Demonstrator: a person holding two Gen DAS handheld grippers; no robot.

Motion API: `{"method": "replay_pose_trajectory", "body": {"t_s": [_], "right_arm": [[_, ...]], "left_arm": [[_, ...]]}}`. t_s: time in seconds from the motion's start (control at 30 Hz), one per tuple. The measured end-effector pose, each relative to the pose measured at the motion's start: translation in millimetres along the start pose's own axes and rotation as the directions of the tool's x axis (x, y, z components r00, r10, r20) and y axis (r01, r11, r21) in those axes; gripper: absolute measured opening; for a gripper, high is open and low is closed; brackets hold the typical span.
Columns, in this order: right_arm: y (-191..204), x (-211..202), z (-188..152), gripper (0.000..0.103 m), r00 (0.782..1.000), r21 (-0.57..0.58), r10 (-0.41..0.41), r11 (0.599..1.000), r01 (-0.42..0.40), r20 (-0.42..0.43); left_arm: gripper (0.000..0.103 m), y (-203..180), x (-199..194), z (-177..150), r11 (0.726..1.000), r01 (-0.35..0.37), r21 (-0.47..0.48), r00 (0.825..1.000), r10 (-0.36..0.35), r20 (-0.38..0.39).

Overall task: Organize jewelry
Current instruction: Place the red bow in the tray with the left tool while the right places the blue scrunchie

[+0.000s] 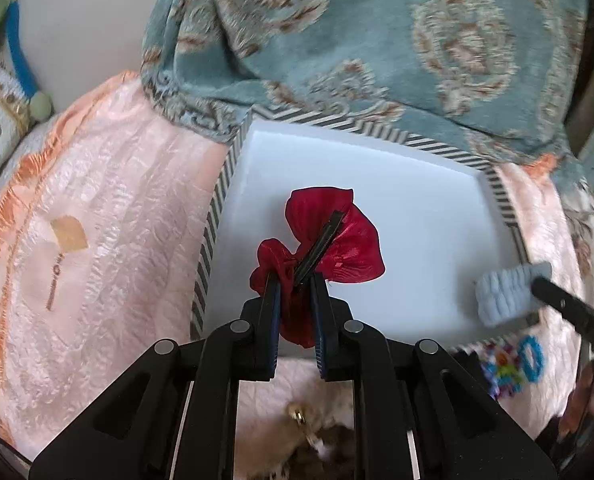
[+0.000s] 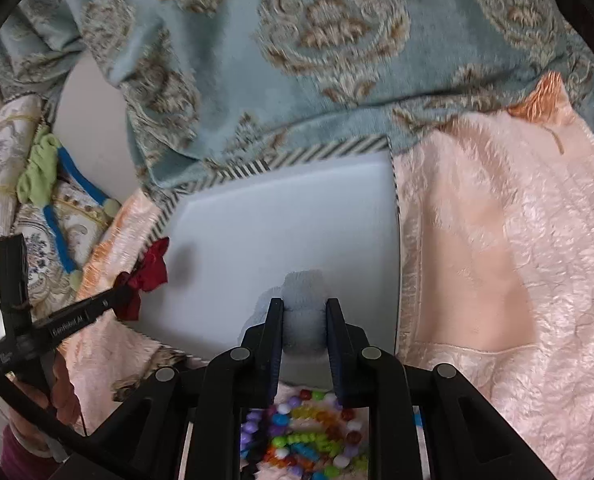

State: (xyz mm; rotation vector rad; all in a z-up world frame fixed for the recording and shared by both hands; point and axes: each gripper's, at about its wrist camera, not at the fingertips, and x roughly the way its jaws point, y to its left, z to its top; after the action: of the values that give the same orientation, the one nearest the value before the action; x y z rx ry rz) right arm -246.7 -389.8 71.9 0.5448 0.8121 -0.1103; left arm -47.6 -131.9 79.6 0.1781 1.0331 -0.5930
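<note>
Left gripper (image 1: 295,280), nearest the left wrist camera: fingers clamped on a red bow hair clip (image 1: 329,236), glossy pleated fabric with a black toothed metal clip (image 1: 319,246) running diagonally across it. The bow hangs over the near-left part of the white tray (image 1: 397,184); contact with the tray floor cannot be told. Below the left gripper, on the near side of the tray, lie a small gold bell (image 1: 297,414) and a brown furry item (image 1: 329,448), blurred.

Right gripper (image 2: 305,306): fingers closed on a pale blue fluffy scrunchie (image 2: 303,312), ribbed and soft, held above the tray's near edge (image 2: 257,232). On the near side of the tray, under the right gripper, is a heap of multicoloured plastic bead jewelry (image 2: 305,440).

The tray has a white interior and a black-and-white striped rim (image 1: 211,232); nothing else is seen inside it. It rests on a pink satin quilted cover (image 2: 497,260) with an orange fringe. Beyond the tray's far rim lies a teal blanket with beige medallions (image 1: 377,32). Far left of the tray is a green-and-blue fabric item (image 2: 45,176) on embroidered cream cloth.
</note>
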Motion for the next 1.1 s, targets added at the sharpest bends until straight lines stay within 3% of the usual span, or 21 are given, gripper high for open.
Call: {"method": "replay_pose_trajectory", "body": {"t_s": [0.23,0.3,0.43,0.63,0.73,1.1], "right_arm": [[-5,15,-4,0.02,0.994,-0.06,-0.103,0.993,0.1,-0.048],[-3,18,-4,0.035,0.988,-0.098,-0.143,0.986,0.137,-0.05],[3,18,-10,0.042,0.982,-0.159,-0.187,0.971,0.181,-0.023],[12,2,-12,0.049,0.979,-0.18,-0.205,0.962,0.205,0.019],[14,-11,-14,0.064,0.979,-0.162,-0.2,0.965,0.205,0.046],[36,-46,-30,0.067,0.982,-0.173,-0.165,0.969,0.178,0.087]], "left_arm": [[0.013,6,27,-1,0.998,-0.048,-0.033,0.998,0.046,-0.04],[0.014,6,29,-2,0.998,-0.059,-0.038,0.997,0.057,-0.045],[0.043,9,29,-5,0.996,-0.071,-0.061,0.997,0.068,-0.045],[0.053,14,11,-8,0.993,-0.062,-0.097,0.998,0.062,-0.003],[0.054,14,-1,-12,0.992,-0.058,-0.108,0.998,0.06,0.022],[0.054,-5,-44,-37,0.993,-0.115,-0.039,0.989,0.118,0.086]]}}
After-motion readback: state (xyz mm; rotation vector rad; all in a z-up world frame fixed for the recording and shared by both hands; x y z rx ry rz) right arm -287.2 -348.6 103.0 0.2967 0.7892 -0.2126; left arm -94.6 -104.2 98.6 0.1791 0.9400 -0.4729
